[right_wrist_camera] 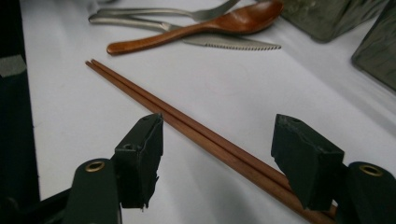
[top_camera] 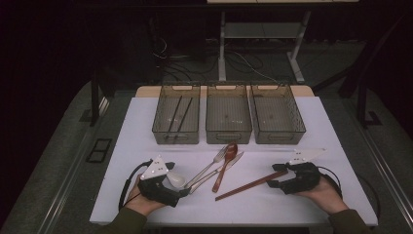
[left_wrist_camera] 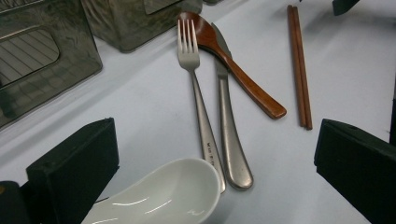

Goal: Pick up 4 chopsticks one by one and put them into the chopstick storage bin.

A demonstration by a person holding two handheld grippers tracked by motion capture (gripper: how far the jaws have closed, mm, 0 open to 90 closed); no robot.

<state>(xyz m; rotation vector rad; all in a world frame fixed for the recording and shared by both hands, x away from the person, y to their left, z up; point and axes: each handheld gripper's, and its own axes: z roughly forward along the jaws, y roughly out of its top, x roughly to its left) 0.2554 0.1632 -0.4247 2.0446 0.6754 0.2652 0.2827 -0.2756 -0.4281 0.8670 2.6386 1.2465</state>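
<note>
The left claw (left_wrist_camera: pixel 215 186) is spread wide over a white ceramic soup spoon (left_wrist_camera: pixel 161 198) near the surface's (top_camera: pixel 146 126) front left corner, its handle cut off. The right claw (right_wrist_camera: pixel 229 154), half spread, straddles brown wooden chopsticks (right_wrist_camera: pixel 196 128) toward the front right without clearly touching them.

high: above, fwd-down | claw cams: low, close | shared: chopsticks (top_camera: pixel 252 185)

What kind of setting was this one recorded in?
Probably a lab or studio set up for recording, not a kitchen: a white table in a dark room, three clear bins in a row, cables and a bare desk frame on the floor behind.
</note>
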